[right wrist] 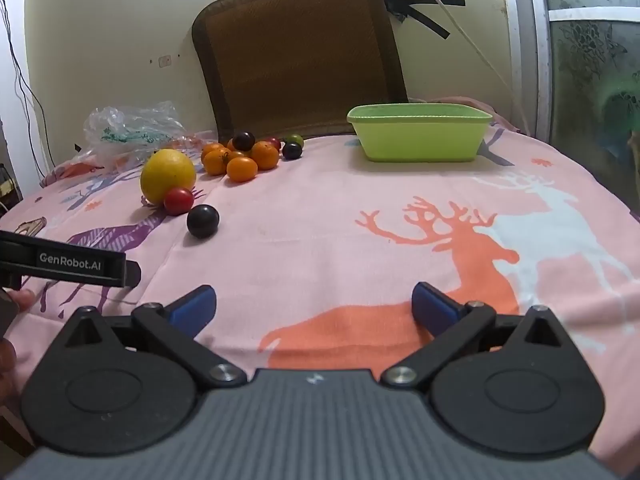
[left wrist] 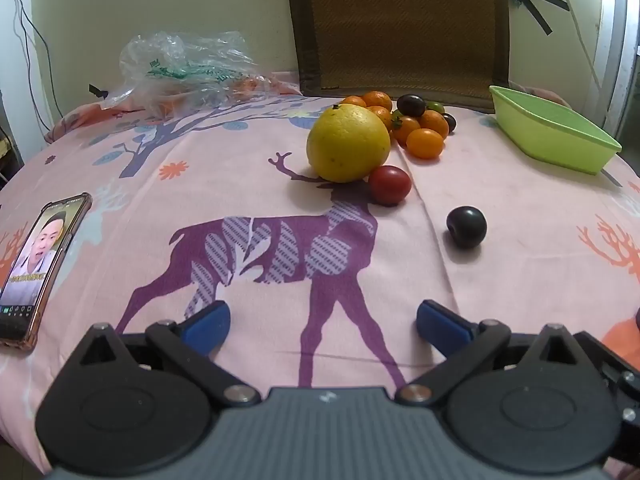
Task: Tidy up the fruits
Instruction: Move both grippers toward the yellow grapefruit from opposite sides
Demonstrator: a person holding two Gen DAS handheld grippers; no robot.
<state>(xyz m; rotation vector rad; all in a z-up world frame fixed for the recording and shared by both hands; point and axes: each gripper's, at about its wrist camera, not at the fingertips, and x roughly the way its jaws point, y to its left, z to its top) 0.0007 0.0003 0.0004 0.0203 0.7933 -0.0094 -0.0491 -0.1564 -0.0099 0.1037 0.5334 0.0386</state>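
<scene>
Fingers (left wrist: 208, 320) of both grippers spread wide (empty), dark plum (left wrist: 466, 227) well ahead, green tub (right wrist: 419, 133) farther back

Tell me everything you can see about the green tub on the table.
The green tub is a lime-green rectangular container that looks like plastic, with a rolled rim and walls sloping inward toward its base. It sits upright on the pink deer-print cloth, to the right of the fruit pile, apart from it. Nothing shows above its rim.

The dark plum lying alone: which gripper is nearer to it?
Left. The left gripper faces the plum just ahead-right; the right gripper sits farther, plum far ahead-left.
</scene>
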